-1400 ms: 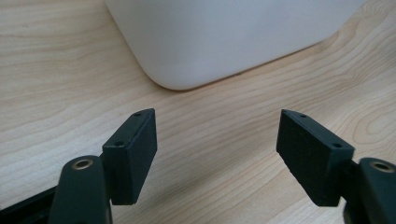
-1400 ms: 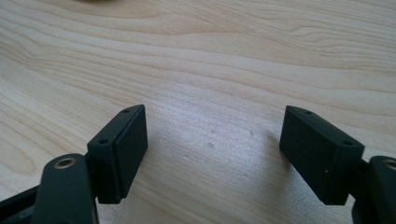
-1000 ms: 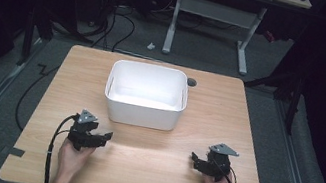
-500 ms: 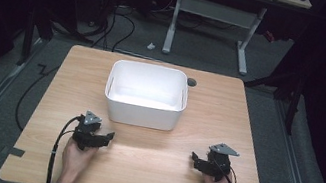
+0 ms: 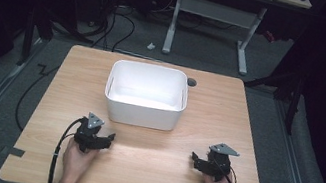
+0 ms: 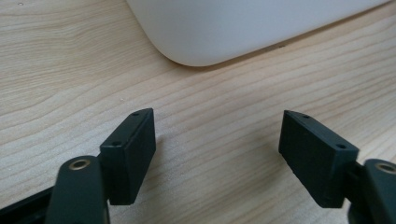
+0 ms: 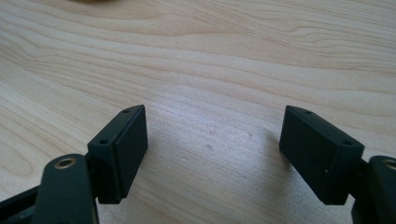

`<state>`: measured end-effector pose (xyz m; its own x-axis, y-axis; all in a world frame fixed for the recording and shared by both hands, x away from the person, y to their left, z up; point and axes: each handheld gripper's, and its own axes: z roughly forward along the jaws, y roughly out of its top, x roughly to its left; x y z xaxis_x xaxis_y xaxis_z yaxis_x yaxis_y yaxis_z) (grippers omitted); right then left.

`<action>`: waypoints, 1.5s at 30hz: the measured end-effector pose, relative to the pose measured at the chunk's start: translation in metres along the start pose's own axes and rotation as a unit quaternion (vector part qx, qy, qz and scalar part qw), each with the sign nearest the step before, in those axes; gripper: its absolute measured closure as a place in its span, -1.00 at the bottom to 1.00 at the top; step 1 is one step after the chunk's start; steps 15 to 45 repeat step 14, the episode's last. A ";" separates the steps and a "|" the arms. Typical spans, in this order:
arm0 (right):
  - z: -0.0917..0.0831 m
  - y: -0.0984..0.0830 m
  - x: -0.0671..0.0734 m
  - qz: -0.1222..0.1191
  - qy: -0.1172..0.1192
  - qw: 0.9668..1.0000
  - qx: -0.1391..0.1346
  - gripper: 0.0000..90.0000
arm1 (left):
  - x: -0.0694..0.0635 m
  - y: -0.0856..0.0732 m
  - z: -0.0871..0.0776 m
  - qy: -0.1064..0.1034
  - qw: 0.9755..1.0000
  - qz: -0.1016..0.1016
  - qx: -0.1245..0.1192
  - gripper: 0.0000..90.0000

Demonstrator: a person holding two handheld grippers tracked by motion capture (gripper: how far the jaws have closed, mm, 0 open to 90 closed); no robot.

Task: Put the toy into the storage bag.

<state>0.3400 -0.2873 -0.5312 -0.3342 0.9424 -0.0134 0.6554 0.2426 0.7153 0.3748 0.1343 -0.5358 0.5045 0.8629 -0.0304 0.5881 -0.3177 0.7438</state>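
Nearest the person, both hands rest on the table's point(image 5: 145, 180) front strip, each holding a gripper low over the wood. The left gripper point(image 5: 109, 139) sits just before the bin's point(image 5: 143, 113) near left corner, its jaws spread wide with nothing between them; in the left gripper view the left gripper point(image 6: 217, 140) frames bare wood, with the bin's point(image 6: 224, 28) rounded corner close ahead. The right gripper point(image 5: 194, 159) lies well to the right of the bin's near right corner, jaws likewise wide and empty; the right gripper view shows the right gripper point(image 7: 212, 137) over plain wood grain. Compared with a second ago, the left hand has slid slightly rightward and back toward the table's front edge; the right hand and the bin are unmoved. Judgement: this is a settling adjustment, not an approach; no work on the bin has begun. The bin stands upright at the table's centre, toward the far side, its interior white and apparently empty.
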 end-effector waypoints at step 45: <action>-0.001 -0.001 -0.001 0.009 -0.007 1.000 0.000 -0.46 | -0.002 0.000 0.000 0.006 1.000 0.006 0.003 -0.42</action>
